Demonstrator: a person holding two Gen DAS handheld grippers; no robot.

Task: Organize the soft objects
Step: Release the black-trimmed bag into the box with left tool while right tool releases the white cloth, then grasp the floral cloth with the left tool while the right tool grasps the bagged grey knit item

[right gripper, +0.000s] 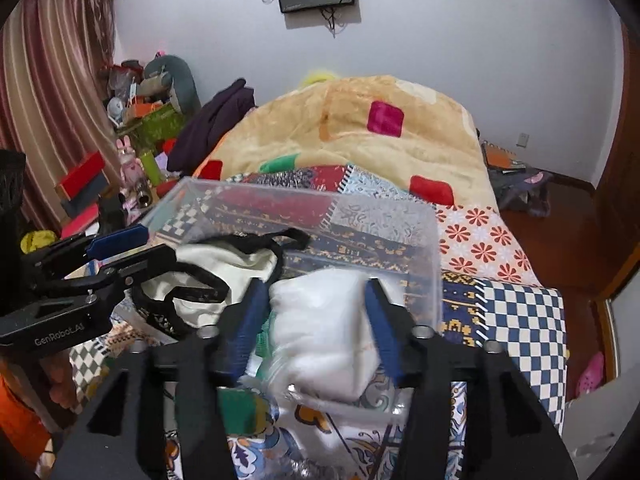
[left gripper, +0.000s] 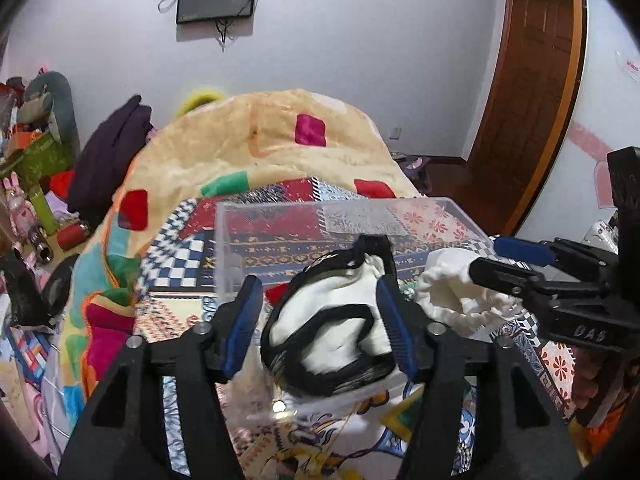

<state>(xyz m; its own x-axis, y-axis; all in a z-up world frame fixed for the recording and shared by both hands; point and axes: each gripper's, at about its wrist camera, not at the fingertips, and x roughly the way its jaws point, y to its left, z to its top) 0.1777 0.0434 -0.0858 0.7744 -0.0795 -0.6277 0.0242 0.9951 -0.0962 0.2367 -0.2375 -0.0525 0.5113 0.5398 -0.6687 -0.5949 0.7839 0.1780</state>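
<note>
Both garments are at the clear box (left gripper: 420, 208) on the bed (right gripper: 500, 240), neither fully settled. The left gripper (left gripper: 320, 316) has its jaws spread wide around the black-trimmed white garment (left gripper: 332, 336), which sits in the box's near left corner; one jaw may touch it, but the jaws do not clench it. The right gripper (right gripper: 316, 320) likewise straddles the white cloth (right gripper: 320, 344) with its jaws released. The likely trouble: the black strap (right gripper: 272, 240) could snag on a jaw as it withdraws and drag the garment out. The light box could also tip or slide on the soft quilt (right gripper: 360, 136) if pushed.
</note>
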